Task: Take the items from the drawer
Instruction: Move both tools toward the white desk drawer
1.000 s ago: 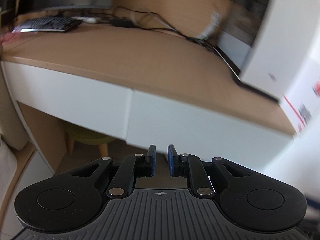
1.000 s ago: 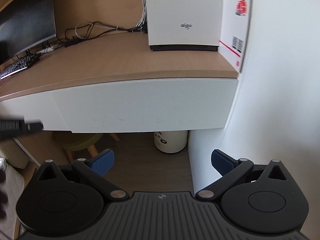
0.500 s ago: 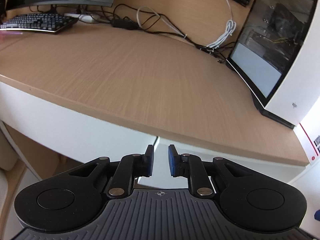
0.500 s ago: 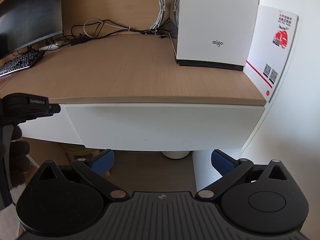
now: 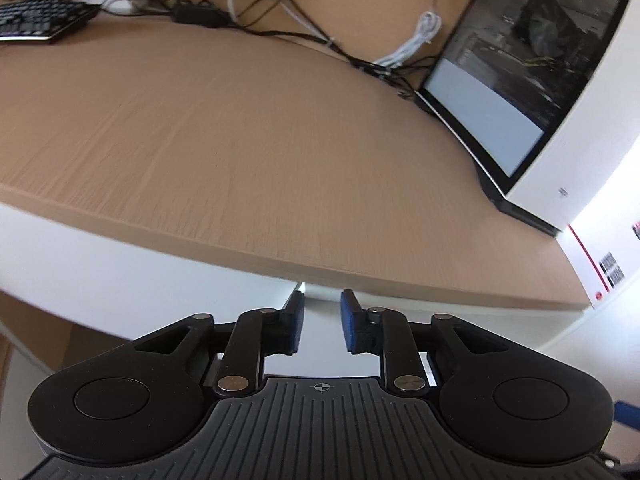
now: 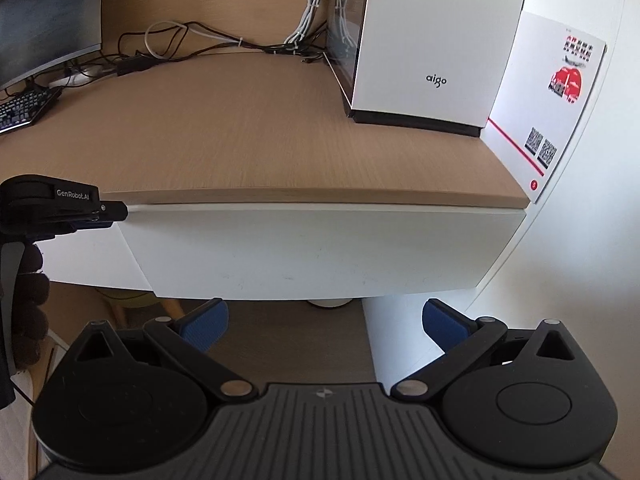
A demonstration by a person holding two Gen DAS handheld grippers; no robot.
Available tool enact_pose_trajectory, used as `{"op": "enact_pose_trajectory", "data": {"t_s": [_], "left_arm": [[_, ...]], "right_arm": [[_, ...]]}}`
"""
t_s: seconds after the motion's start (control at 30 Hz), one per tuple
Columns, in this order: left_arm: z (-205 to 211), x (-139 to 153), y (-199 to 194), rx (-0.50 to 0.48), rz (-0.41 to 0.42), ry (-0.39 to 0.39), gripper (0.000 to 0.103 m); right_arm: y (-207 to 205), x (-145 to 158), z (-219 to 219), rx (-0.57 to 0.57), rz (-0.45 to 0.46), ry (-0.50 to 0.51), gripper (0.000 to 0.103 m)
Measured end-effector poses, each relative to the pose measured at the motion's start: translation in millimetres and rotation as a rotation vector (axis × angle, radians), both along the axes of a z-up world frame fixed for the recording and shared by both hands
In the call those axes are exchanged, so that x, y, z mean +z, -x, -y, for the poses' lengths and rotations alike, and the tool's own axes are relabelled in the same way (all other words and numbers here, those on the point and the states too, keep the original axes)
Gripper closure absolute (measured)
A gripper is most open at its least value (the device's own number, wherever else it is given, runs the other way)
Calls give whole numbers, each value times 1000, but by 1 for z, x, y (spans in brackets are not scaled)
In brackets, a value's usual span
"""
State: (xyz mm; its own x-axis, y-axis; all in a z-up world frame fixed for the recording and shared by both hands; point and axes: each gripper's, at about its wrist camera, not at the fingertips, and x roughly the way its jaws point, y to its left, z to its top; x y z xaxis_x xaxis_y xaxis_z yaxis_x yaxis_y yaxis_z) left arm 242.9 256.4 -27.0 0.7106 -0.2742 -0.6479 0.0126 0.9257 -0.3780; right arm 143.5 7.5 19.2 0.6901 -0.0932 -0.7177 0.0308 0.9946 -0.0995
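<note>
left hand-held gripper (image 5: 322, 322): jaws a narrow gap apart and opening, nothing between them, tips right at the top edge of the white drawer front (image 6: 320, 248), at its left corner where it meets the neighbouring front. From the right wrist view its nose (image 6: 114, 212) sits at the seam under the tabletop (image 6: 248, 136); can't tell if it's actually touching

right hand-held gripper (image 6: 325, 320): jaws spread wide, empty, hanging in front of and below the drawer, well apart from it

drawer is shut, tucked under the tabletop edge, right-hand one next to the wall

handling, my guess: rigid flat panel, smooth painted face, no handle or knob visible, so pads will slip on the face. Best hold is probably the top lip or the bottom edge, hook and pull straight out. Weight depends on contents, unknown

hidden: everything inside the drawer, so items can't be named. Gap above the front is too thin to judge. Underside lip cut off by the right gripper body. White computer case (image 6: 432, 44), cables (image 5: 280, 12) and keyboard (image 5: 36, 20) sit on top, not in the way
</note>
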Motion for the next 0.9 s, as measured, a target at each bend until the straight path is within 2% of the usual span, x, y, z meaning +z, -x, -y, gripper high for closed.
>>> {"op": "enact_pose_trajectory", "data": {"t_s": [0.1, 0.27, 0.37, 0.43, 0.63, 0.9], "left_arm": [[-3, -1, -1, -33, 3, -2, 81], [-7, 0, -6, 16, -12, 13, 81], [-6, -2, -8, 17, -17, 51, 81], [-3, -3, -6, 32, -6, 48, 79], [-3, -4, -3, 36, 17, 54, 74], [1, -1, -7, -4, 13, 26, 68]], "right_arm": [[2, -1, -5, 2, 5, 21, 0], [-1, -1, -4, -6, 1, 29, 0], [-8, 1, -4, 25, 17, 42, 0], [-13, 0, -5, 68, 17, 54, 0], [-26, -13, -2, 187, -43, 97, 0], [-33, -29, 9, 203, -92, 95, 0]]}}
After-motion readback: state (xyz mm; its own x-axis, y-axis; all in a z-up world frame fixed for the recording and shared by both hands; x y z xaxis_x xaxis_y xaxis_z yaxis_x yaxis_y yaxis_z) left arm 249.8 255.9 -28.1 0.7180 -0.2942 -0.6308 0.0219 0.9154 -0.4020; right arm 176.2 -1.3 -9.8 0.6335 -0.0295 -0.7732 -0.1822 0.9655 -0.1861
